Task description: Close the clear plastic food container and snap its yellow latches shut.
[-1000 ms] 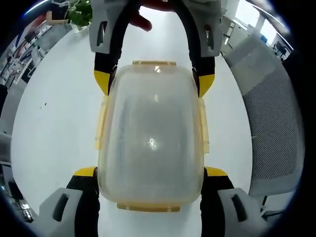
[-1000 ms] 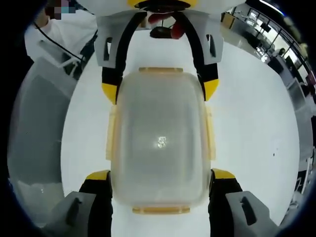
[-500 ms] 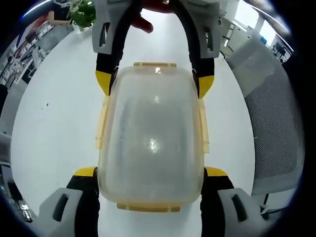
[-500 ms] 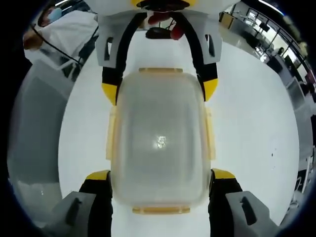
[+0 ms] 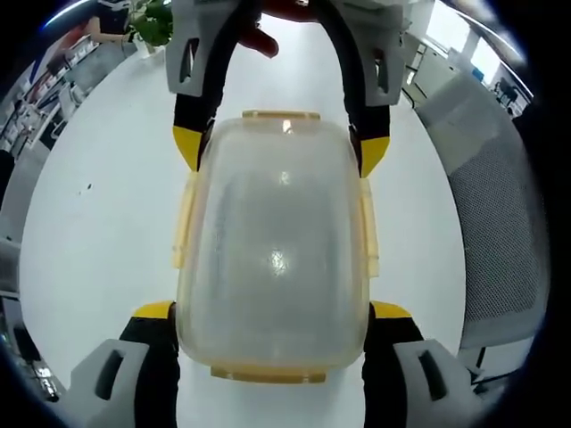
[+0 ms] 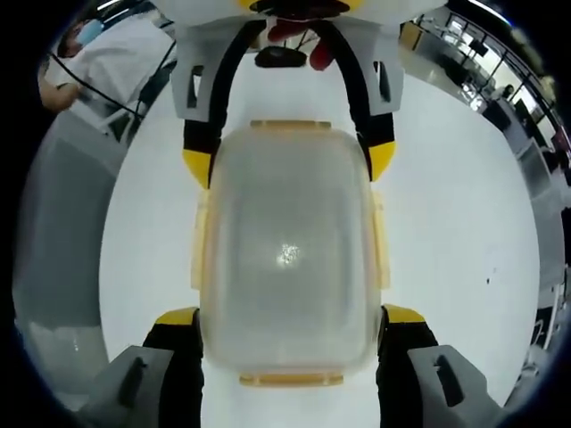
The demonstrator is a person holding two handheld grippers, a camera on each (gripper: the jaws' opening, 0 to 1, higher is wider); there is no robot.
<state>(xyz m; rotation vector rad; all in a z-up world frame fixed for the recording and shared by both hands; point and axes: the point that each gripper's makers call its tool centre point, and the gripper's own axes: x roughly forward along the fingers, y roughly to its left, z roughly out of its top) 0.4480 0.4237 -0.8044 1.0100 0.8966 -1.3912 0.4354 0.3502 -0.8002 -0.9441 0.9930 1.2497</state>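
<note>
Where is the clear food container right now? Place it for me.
In both views the clear food container sits mid-frame on the white table, straddled at each end by a hand-held gripper: left and right.

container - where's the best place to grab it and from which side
Across the short ends of the container, from outside each end: the side latches run along the long sides, so the ends stay free. Both hand-held grippers straddle them already.
</note>
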